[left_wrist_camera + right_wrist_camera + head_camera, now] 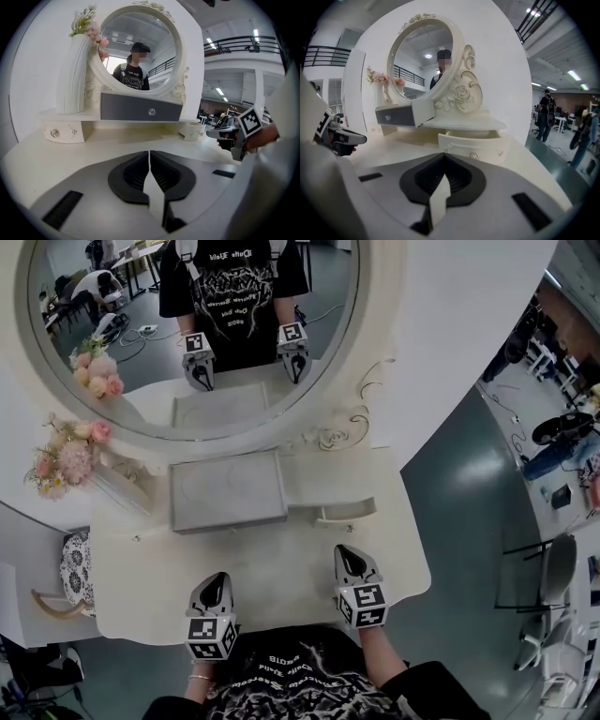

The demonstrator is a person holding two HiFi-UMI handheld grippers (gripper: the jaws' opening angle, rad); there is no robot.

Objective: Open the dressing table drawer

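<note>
The white dressing table [281, 568] has a small cream drawer [347, 512] at the right, standing pulled out. In the right gripper view this drawer [480, 143] shows its hollow top and a crystal knob [474, 154]. My right gripper [345, 552] hangs just in front of it, apart from the knob, shut with nothing between its fingers [440, 187]. My left gripper [217, 579] hovers over the tabletop's front left, also shut and empty [150, 157]. A grey centre drawer [140, 107] sits under the mirror, and another small drawer [63, 132] sits at the left.
A round mirror [187, 324] rises behind the table. A white vase of pink flowers [70, 457] stands at the back left. A patterned stool [67, 573] sits left of the table. People and chairs stand in the hall [546, 119] to the right.
</note>
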